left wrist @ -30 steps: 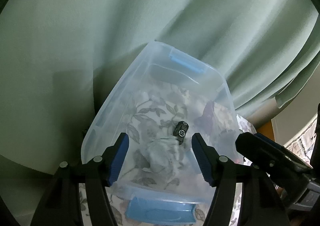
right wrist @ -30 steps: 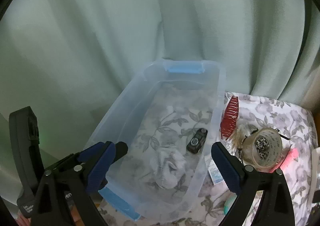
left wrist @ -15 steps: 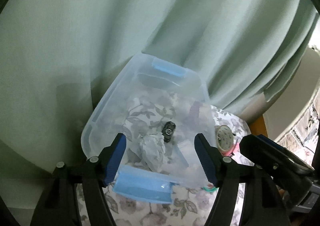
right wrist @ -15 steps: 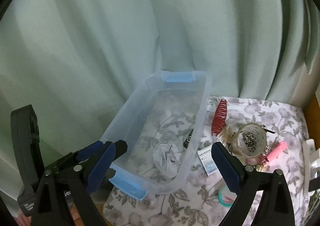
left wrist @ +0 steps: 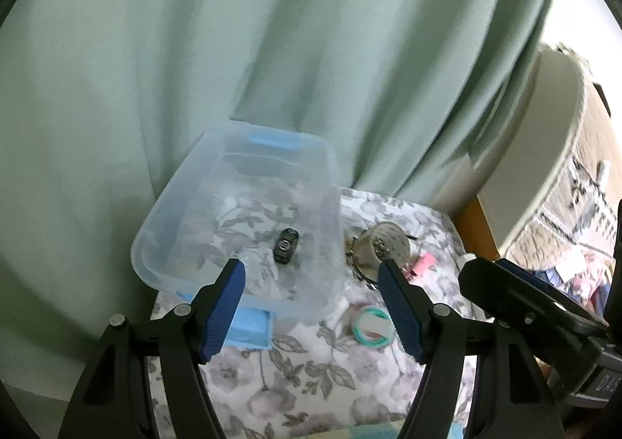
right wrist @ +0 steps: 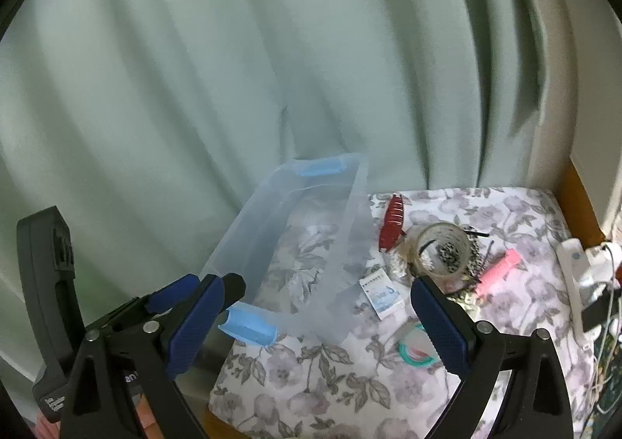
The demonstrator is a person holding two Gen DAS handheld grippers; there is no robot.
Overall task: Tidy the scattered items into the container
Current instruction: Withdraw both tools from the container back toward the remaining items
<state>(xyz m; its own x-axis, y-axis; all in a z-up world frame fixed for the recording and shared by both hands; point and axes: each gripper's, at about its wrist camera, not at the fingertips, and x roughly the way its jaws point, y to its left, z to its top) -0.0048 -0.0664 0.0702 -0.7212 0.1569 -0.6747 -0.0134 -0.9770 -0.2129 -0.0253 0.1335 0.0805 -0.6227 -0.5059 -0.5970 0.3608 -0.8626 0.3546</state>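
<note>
Now left gripper (left wrist: 311, 283) wide, empty, just opened further; right gripper (right wrist: 318, 307) wide, empty; black key fob (left wrist: 287, 240) inside clear container (left wrist: 163, 213).

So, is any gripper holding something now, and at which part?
Nothing is held. The left gripper and the right gripper both stand open and empty.

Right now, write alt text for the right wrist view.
A clear plastic bin sits on a floral cloth before a green curtain. Right of it lie a red hair clip, tape roll and pink tube; the right gripper is open and empty.
</note>
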